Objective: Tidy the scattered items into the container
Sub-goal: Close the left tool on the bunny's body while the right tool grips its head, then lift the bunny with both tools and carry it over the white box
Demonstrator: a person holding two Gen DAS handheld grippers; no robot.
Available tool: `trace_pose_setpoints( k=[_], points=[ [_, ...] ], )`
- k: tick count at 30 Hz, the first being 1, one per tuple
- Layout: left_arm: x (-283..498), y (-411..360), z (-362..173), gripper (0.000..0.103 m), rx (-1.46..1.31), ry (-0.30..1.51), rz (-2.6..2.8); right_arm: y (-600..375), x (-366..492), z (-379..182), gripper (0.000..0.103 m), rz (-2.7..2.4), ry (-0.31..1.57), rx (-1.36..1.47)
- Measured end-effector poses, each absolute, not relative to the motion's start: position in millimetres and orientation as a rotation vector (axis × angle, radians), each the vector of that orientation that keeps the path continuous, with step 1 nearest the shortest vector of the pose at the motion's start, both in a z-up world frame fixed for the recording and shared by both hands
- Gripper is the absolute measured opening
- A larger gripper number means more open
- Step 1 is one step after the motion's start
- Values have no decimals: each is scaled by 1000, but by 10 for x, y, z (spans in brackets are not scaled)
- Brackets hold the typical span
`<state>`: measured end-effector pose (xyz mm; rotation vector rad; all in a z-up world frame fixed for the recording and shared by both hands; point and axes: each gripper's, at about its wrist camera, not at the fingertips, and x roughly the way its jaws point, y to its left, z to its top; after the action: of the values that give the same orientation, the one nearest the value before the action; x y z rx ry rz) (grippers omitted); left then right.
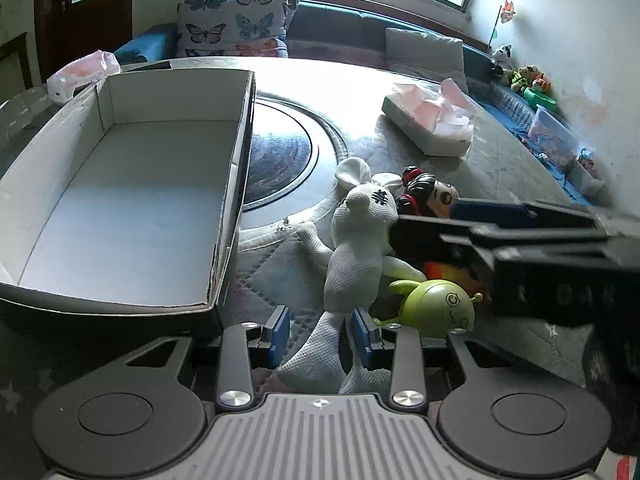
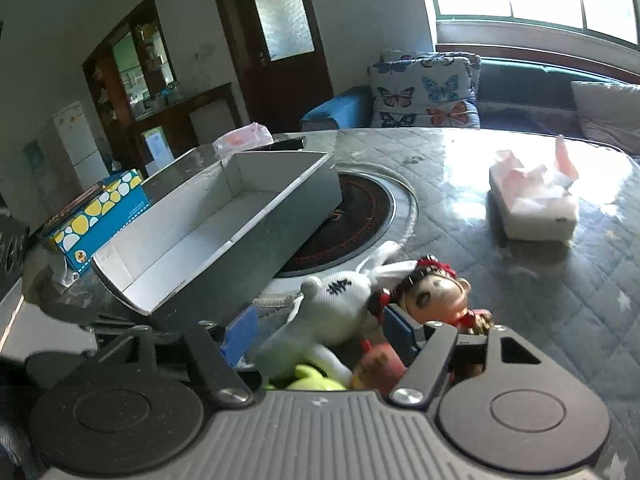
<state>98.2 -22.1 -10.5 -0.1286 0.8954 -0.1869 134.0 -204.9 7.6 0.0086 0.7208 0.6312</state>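
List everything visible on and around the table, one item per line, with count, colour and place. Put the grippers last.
cardboard box: 1, grey outside, white inside, empty, left part of table
white rabbit plush: 1, white, lying right of the box, its leg between the left gripper's fingers
doll head: 1, black hair with red trim, behind the rabbit
green alien toy: 1, green, beside the rabbit's body
red-orange toy: 1, partly hidden, near the right gripper
tissue pack: 1, white and pink, far right of table
blue spotted box: 1, blue, yellow, white, left of the cardboard box
butterfly cushion: 1, pale, on the bench behind
left hand-held gripper: 1, open around the rabbit's leg
right hand-held gripper: 1, open, over the toys
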Motion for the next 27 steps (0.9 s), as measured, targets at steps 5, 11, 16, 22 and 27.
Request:
trace_pose_setpoints(
  k=[5, 11, 16, 22, 27],
  points=[
    [1010, -222, -144, 35, -139, 913, -203, -1957, 1533, 6, 64, 651, 788, 14],
    [1046, -197, -189, 33, -168, 924, -226, -1854, 1670, -96, 58, 663, 867, 14],
    [1055, -199, -210, 27, -175, 914, -237, -1784, 1734, -132, 56, 640, 889, 9],
    [1055, -171, -213, 27, -190, 917, -244, -1737, 1797, -169, 54, 616, 910, 31],
    [1051, -163, -227, 16, -207, 915, -266, -1684, 1784, -199, 42, 613, 909, 7]
  ],
)
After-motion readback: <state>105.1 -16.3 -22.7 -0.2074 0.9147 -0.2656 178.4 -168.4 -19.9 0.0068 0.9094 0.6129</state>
